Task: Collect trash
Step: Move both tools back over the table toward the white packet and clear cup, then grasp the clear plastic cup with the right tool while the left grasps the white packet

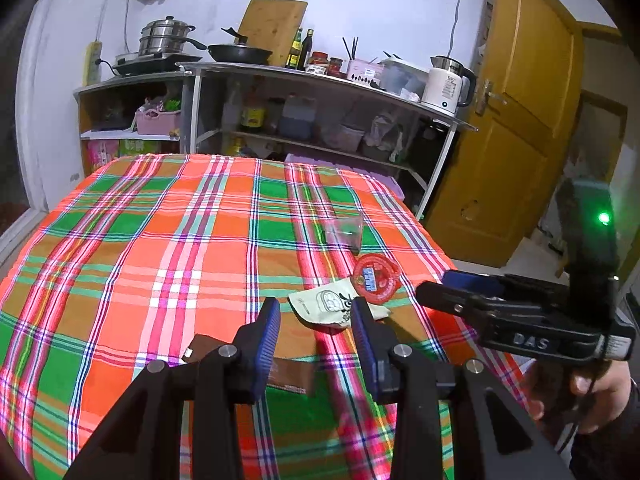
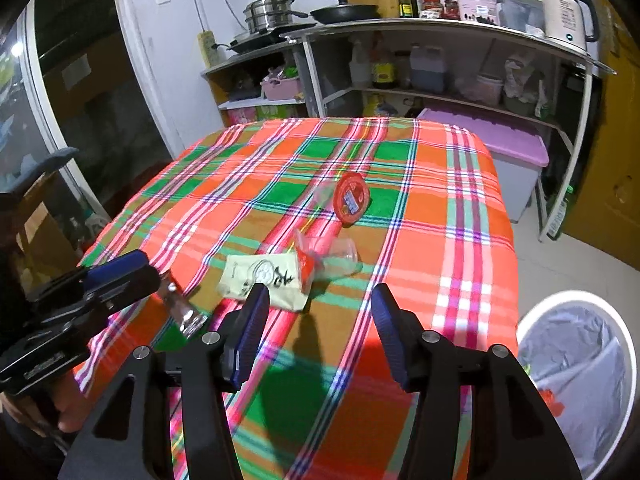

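Desk inventory: my left gripper and right gripper, jaws open and empty, above pale wrapper, red lid, clear cup; only right view shows lined bin.

Woven plaid tablecloth, glossy red plastic lid, matt paper wrapper

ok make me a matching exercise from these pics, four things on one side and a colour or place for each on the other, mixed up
Things:
1. round lid
2. snack wrapper
3. trash bin
4. kettle

Descriptions:
A. white, on the top shelf by the door
B. red, lying on the plaid tablecloth
C. on the floor beside the table, lined with a grey bag
D. pale yellow-green with black print, nearest the hand-held grippers

Pairs: 1-B, 2-D, 3-C, 4-A
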A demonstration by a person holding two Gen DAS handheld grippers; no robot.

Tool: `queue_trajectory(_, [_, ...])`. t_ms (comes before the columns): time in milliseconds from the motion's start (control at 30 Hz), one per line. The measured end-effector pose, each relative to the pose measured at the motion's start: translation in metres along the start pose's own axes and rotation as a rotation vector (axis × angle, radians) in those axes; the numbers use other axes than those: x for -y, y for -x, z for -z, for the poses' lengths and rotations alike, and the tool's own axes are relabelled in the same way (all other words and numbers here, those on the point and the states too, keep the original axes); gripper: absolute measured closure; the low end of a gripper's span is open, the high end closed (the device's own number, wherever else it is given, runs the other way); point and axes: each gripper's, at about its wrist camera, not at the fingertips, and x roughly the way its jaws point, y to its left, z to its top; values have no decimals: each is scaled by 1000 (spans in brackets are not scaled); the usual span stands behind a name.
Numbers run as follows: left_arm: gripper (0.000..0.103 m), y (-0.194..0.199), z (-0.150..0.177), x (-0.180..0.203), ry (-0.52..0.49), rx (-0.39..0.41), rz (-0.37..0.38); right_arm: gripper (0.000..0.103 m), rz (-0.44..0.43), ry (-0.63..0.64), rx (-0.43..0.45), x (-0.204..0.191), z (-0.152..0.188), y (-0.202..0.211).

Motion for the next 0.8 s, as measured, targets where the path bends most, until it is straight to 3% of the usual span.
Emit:
queue_trajectory(667, [63,-42,-7,-20,44,-66,44,49,-24,13,-83,11,-25,-64])
queue_trajectory(733, [61,-45,-7,-19,42,-71,48,60,-36,4,-72,12,-24,-61])
queue_trajectory(800, [60,-48,-7,-18,38,-79,52,60,-30,-1,-61,13,-24,-59])
